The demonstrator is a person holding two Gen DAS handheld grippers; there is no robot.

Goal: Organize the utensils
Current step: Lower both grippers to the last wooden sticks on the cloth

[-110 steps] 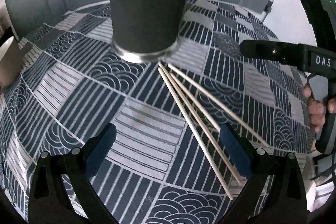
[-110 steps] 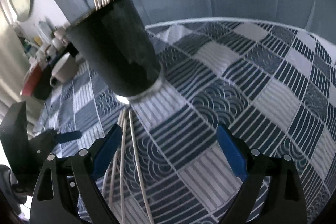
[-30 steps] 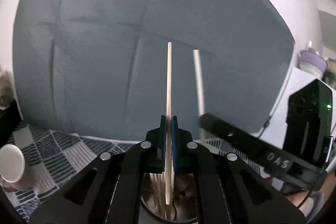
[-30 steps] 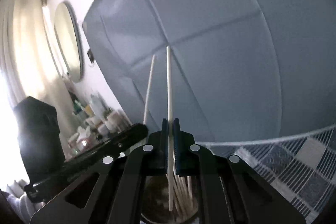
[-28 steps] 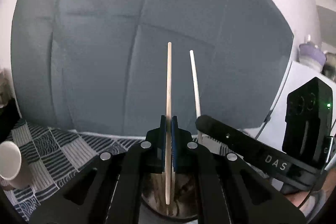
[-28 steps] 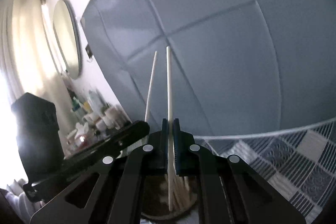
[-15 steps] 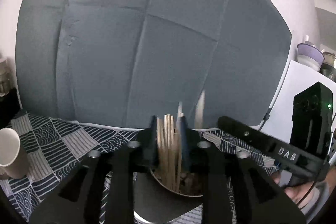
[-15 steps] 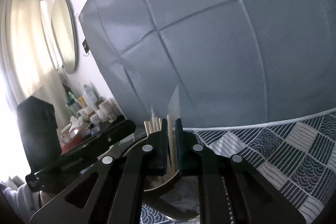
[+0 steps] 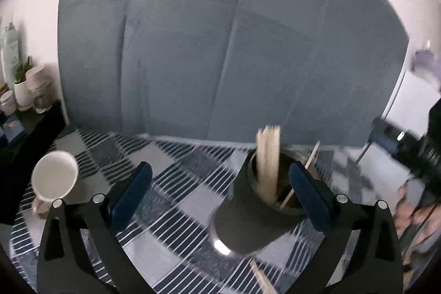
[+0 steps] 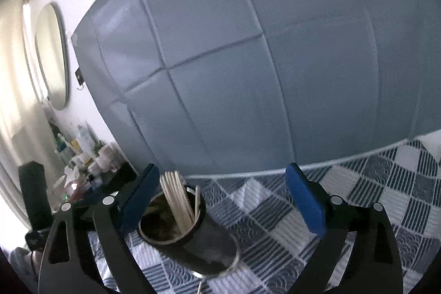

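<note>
A dark cylindrical holder (image 9: 248, 222) stands on the patterned cloth and holds several wooden chopsticks (image 9: 267, 164). My left gripper (image 9: 220, 189) is open and empty, with the holder just inside its right finger. In the right wrist view the same holder (image 10: 198, 241) with its chopsticks (image 10: 177, 197) stands beside the left finger of my open, empty right gripper (image 10: 223, 197). One more chopstick (image 9: 261, 278) lies on the cloth in front of the holder. The right gripper's body (image 9: 408, 150) shows at the far right of the left wrist view.
A white mug (image 9: 53, 181) stands on the blue-and-white patterned tablecloth (image 9: 179, 197) at the left. A grey padded panel (image 9: 220, 46) rises behind the table. A dark shelf with pots and bottles (image 9: 24, 98) is at the far left. A round mirror (image 10: 52, 57) hangs on the wall.
Both grippers held a chopstick upright over the holder a second ago. Both have opened and let them drop into the holder, and both have drawn back from it.
</note>
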